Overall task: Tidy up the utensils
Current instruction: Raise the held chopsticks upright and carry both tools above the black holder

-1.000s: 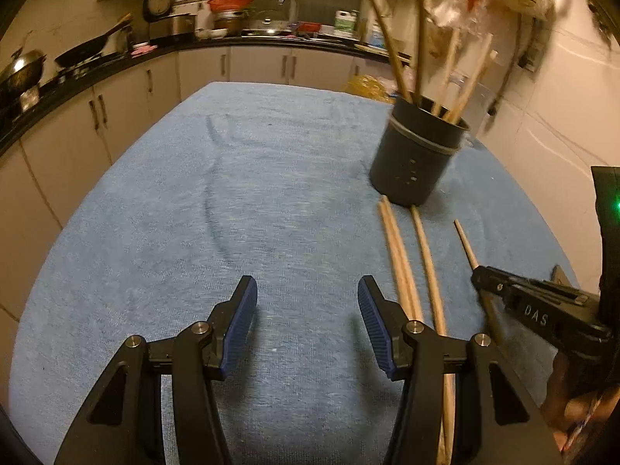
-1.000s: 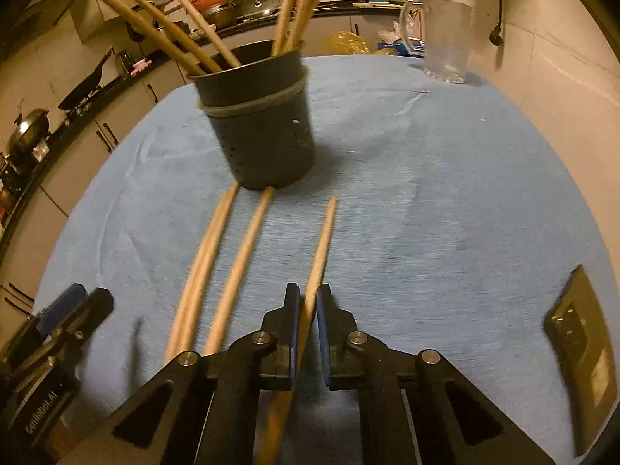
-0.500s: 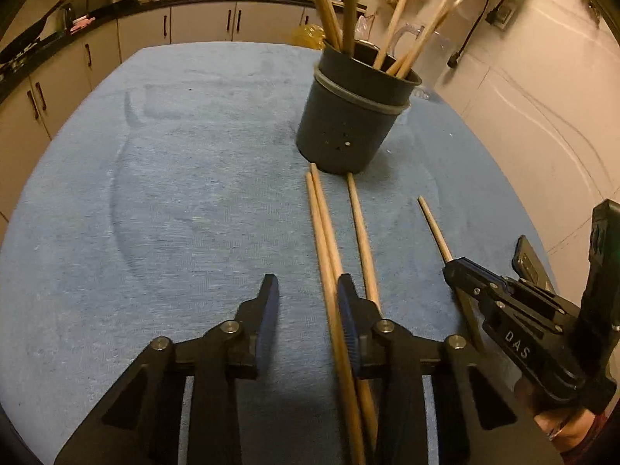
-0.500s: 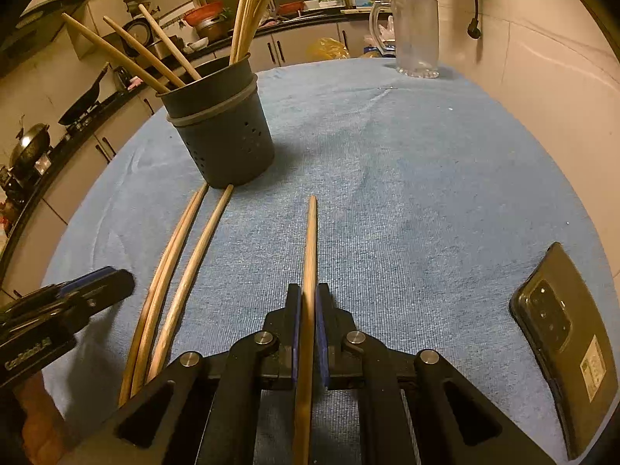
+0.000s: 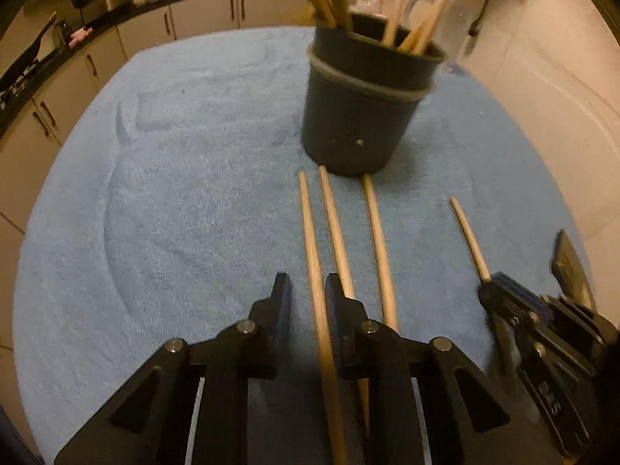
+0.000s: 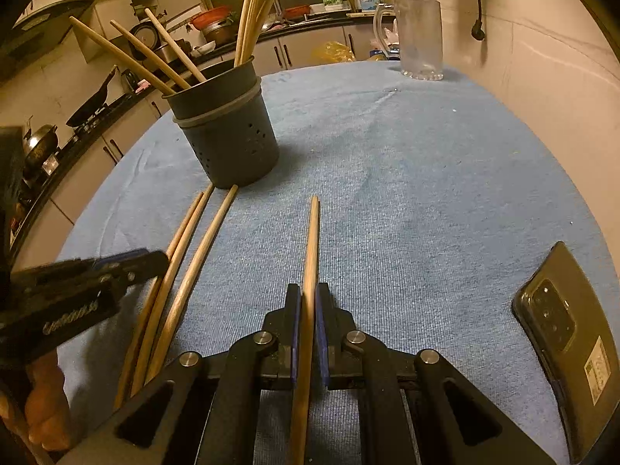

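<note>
Wooden chopsticks are the job: several already stand in the dark holder [image 6: 228, 135], four still lie on the blue towel [image 6: 407, 178] just in front of it, so I judge the task partly done.

Nearest, the right gripper [image 6: 308, 310] is clamped on the lone stick [image 6: 312, 240] that lies right of the other three, tip toward the holder. The left gripper [image 5: 306, 298] has just been closing, with the leftmost stick [image 5: 310, 232] between its jaws against the right pad; a gap shows at the left pad, so not gripped yet. Two more sticks [image 5: 376, 232] lie right of it, ends near the holder base.

Right of the holder, near side, lies a phone [image 6: 562, 333]. Beyond it, at the towel's far edge, stands a clear jug [image 6: 420, 38]. Behind the holder: cabinets, a dark counter with pans [image 6: 93, 104], dim warm light.
</note>
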`<state>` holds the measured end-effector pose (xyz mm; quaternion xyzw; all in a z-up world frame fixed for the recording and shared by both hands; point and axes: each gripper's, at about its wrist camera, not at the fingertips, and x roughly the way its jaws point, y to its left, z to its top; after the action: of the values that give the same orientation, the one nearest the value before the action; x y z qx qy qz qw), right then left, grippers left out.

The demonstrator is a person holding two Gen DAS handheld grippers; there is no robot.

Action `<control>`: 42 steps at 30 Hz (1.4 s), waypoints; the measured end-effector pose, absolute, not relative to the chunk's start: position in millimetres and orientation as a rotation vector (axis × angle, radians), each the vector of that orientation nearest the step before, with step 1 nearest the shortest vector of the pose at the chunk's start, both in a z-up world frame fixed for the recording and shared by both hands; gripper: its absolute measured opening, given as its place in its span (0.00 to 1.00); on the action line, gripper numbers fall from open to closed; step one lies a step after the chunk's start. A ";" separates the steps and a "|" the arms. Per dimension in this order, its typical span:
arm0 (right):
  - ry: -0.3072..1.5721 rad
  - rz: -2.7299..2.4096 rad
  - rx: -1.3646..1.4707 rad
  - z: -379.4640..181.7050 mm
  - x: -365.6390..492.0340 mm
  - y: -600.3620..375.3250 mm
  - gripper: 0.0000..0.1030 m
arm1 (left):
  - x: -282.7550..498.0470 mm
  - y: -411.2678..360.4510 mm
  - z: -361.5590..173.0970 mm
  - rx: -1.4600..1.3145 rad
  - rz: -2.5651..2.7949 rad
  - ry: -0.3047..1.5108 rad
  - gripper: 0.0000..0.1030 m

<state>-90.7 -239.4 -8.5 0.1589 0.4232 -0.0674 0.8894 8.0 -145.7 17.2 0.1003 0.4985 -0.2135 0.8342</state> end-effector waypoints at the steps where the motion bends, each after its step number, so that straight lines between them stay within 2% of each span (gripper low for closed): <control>1: 0.890 -0.137 0.327 -7.7 -88.6 -239.6 0.07 | 12.4 -149.2 17.4 0.227 -0.443 1.063 0.17; 7: 0.986 -0.115 0.282 -3.1 -65.0 -240.9 0.07 | 23.5 -159.4 17.0 0.234 -0.423 1.082 0.14; 9: 1.002 -0.111 0.277 -2.8 -56.9 -242.0 0.07 | 18.4 -150.2 19.3 0.233 -0.417 1.071 0.07; 15: 0.992 -0.092 0.287 -3.1 -52.2 -242.4 0.06 | 7.7 -130.2 17.7 0.149 -0.448 1.060 0.06; 22: 0.822 -0.023 0.381 25.8 -75.5 -238.6 0.06 | -24.3 -103.0 60.1 0.060 -0.500 0.892 0.06; 31: 0.481 0.018 0.361 76.1 -124.5 -222.1 0.06 | -62.7 -83.4 117.1 0.022 -0.497 0.687 0.06; 42: 0.377 -0.011 0.354 91.9 -144.6 -217.3 0.06 | -69.3 -76.8 133.0 0.012 -0.504 0.635 0.06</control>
<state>-144.6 -217.3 91.9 0.1752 0.1865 -0.0055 0.9667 -69.3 -76.8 133.0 0.0060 0.3088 -0.2452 0.9190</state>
